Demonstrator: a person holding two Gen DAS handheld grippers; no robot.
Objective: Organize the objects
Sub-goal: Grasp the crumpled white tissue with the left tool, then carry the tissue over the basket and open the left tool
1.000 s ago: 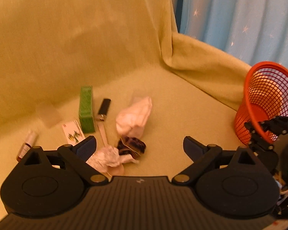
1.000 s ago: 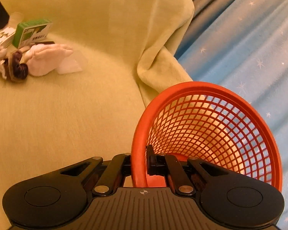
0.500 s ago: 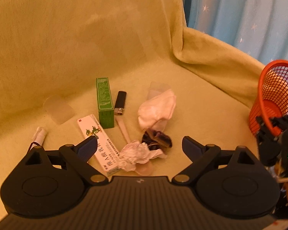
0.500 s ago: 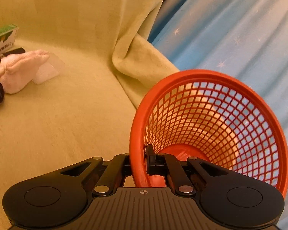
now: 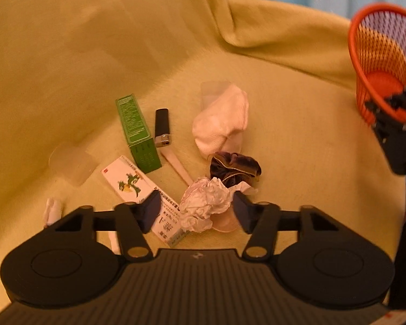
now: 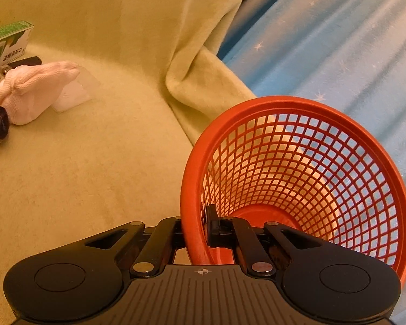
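Closing left hand-held gripper (image 5: pixel 196 211) now brackets crumpled paper (image 5: pixel 205 204).

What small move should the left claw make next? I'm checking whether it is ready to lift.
Probably finish closing: the left claw has just been closing around the crumpled paper, and its pads look barely in contact. The basket waits in the right claw.

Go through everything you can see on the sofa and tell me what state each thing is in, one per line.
Left tool: jaws just been closing around the crumpled paper, contact unclear.
Right tool: shut on the orange basket rim.
Orange basket: tilted, empty.
Green box: closed, lying flat.
White carton: flat, closed.
Lighter: lying, unlit.
White sock: bunched.
Scrunchie: bunched, lying loose.
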